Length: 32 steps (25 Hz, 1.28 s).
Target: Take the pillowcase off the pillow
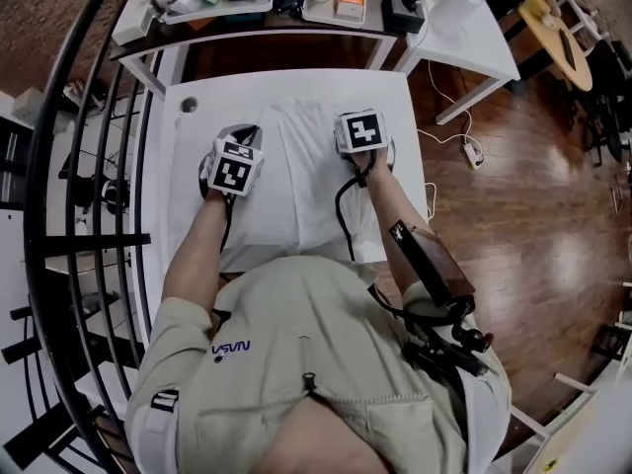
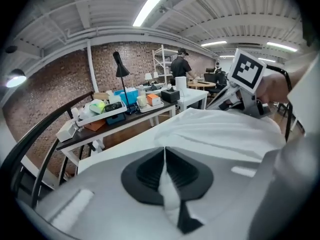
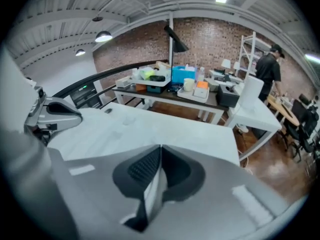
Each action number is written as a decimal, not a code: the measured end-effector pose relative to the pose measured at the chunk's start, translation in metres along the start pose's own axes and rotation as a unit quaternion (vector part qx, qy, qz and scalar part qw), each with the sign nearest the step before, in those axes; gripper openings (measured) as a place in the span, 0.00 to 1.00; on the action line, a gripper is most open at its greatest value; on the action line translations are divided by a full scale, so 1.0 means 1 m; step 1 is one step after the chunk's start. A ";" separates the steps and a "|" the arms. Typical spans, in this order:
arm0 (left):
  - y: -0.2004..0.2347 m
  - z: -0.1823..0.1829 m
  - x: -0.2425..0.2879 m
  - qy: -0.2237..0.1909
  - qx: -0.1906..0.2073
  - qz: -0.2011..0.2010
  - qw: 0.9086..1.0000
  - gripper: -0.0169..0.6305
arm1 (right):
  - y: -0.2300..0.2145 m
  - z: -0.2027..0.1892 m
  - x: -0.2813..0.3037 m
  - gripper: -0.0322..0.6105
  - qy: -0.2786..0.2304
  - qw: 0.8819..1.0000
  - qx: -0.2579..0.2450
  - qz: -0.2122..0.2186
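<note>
A white pillow in its white pillowcase [image 1: 296, 181] lies on the white table [image 1: 188, 166] in front of me. My left gripper [image 1: 237, 136] rests at the pillow's far left edge, and my right gripper [image 1: 361, 118] at its far right edge. In the left gripper view the left gripper [image 2: 165, 169] is shut, with a fold of white pillowcase [image 2: 169, 196] pinched between the pads. The right gripper [image 3: 156, 176] is likewise shut on a strip of the white fabric [image 3: 151, 196]. Each gripper shows in the other's view, the right one [image 2: 245, 91] and the left one [image 3: 55, 114].
A dark side table [image 1: 267, 30] with trays of small items stands behind the white table, and another white table [image 1: 474, 38] sits at the back right. A black railing [image 1: 89, 166] runs along the left. A person [image 3: 267, 71] stands far off.
</note>
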<state>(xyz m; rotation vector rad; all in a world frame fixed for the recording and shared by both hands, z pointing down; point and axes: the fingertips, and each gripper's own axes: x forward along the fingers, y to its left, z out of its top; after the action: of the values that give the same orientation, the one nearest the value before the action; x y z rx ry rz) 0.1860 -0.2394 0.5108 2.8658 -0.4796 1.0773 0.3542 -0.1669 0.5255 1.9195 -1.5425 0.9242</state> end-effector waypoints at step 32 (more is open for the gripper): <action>0.036 0.018 -0.031 -0.127 -0.049 0.081 0.987 0.06 | -0.133 -0.032 -0.073 0.16 -0.146 0.971 0.127 -0.142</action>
<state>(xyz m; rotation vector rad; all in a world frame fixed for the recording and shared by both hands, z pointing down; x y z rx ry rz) 0.1644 -0.2684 0.4746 2.9293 -0.7670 0.6818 0.4682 -0.0669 0.4940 2.4750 -1.2964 0.7676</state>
